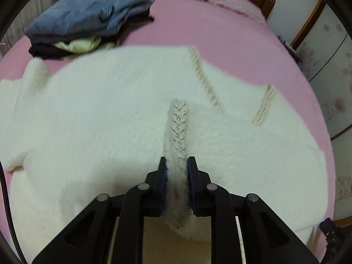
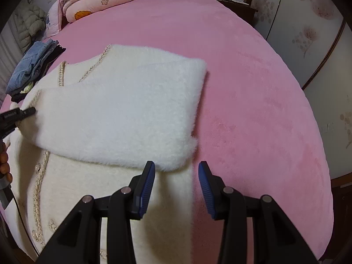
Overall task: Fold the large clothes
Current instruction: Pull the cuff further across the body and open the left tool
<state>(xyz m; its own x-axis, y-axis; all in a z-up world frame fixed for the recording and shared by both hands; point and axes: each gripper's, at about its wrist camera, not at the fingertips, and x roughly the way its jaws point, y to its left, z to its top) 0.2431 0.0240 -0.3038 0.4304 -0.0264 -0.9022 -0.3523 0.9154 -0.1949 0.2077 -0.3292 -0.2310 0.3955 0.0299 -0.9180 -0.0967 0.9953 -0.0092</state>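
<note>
A fluffy white sweater (image 1: 99,110) with braided trim lies spread on the pink bed (image 1: 198,28). My left gripper (image 1: 176,165) points down at it, and its pads rest against both sides of the braided sleeve cuff (image 1: 178,127). In the right wrist view that sleeve (image 2: 123,110) lies folded across the sweater's body, with the left gripper (image 2: 30,111) at its end on the left. My right gripper (image 2: 176,169) stands open above the sweater's right edge with nothing between its fingers.
A pile of folded clothes (image 1: 88,11) with a blue one on top sits at the bed's far left. Pink quilts and pillows (image 2: 92,4) lie at the headboard. A wardrobe (image 2: 308,22) and a nightstand (image 2: 237,4) stand beyond the bed's right side.
</note>
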